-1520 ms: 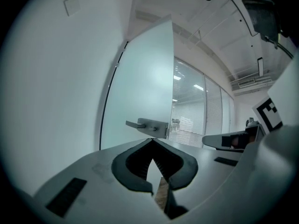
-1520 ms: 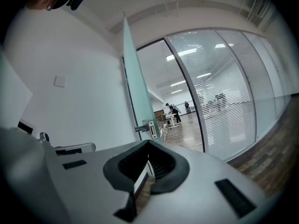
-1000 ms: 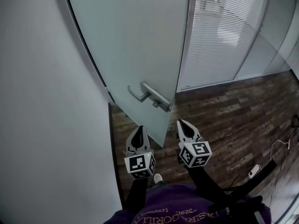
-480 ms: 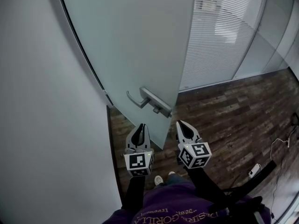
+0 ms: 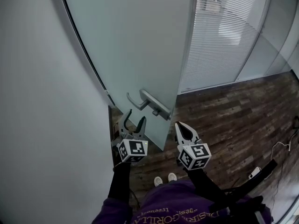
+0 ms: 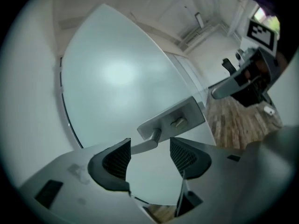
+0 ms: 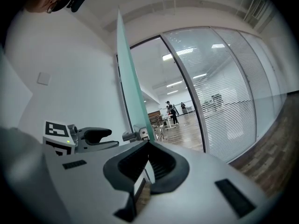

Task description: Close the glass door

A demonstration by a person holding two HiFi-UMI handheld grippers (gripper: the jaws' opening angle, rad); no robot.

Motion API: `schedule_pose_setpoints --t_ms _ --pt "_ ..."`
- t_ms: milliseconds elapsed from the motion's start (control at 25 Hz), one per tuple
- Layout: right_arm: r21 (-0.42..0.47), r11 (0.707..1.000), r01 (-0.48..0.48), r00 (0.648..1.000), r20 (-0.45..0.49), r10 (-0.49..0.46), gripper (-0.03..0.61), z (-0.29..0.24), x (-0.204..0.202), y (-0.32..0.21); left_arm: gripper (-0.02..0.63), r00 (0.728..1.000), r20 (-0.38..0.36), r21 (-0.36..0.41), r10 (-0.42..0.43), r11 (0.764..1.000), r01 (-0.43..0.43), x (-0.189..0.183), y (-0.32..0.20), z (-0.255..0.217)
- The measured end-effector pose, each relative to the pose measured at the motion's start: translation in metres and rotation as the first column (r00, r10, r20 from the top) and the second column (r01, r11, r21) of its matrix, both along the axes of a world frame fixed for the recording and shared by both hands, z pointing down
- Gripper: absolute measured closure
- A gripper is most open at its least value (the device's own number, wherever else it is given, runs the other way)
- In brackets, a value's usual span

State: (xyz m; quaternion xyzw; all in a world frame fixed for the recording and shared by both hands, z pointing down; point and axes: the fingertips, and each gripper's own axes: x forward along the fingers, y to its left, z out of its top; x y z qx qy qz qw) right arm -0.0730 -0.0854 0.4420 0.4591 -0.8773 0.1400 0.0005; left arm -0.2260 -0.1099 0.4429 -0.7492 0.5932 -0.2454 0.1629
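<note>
- Head view: we hold the left gripper (image 5: 134,120) near the free edge of the tall frosted glass door (image 5: 135,45), which stands ajar from the white wall (image 5: 42,101) on the left. The gripper sits just on the near side of the silver metal lever handle (image 5: 148,101). Our right gripper (image 5: 180,125) hovers to the right, over the dark wood-plank floor (image 5: 224,111). A glass partition with white blinds (image 5: 219,36) stands far right.
- Left gripper view: the jaws stand well apart, having just been opening. Only the pale door panel shows in the gap. The lever's tip lies just beyond the fingertips, and the pads press on nothing.
- Right gripper view: the jaws are closed together and empty. The door's green-tinted edge rises just beyond them, with the left gripper at the left.
</note>
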Motion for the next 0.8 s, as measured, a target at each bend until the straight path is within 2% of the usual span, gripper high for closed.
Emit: schedule_pose_setpoints --t_ms 80,200,400,600,720,800 --pt "0.003 1.0 0.004 1.0 0.004 -0.004 0.581 -0.002 0.0 0.001 0.333 0.989 0.146 -0.016 0.027 1.0 -0.025 0.0 -0.009 0.004" --pt "0.012 1.0 0.008 1.0 0.006 -0.008 0.581 -0.006 0.0 0.002 0.322 0.958 0.278 -0.049 0.065 0.997 -0.054 0.004 -0.02 0.013" --pt "0.006 1.0 0.022 1.0 0.012 -0.022 0.581 -0.005 0.0 0.002 0.322 0.925 0.356 -0.102 0.133 0.989 -0.103 0.012 -0.037 0.037" --pt "0.023 1.0 0.021 1.0 0.008 -0.022 0.581 -0.012 0.0 0.002 0.323 0.87 0.477 -0.115 0.126 0.99 -0.08 0.007 -0.051 0.035" --pt "0.028 0.999 0.025 1.0 -0.003 -0.025 0.581 -0.011 -0.002 0.0 0.331 0.852 0.51 -0.106 0.118 0.992 -0.074 0.004 -0.057 0.035" --pt "0.024 0.999 0.024 1.0 -0.009 -0.024 0.581 -0.01 -0.003 0.0 0.372 0.846 0.524 -0.09 0.095 0.994 -0.056 0.003 -0.058 0.031"
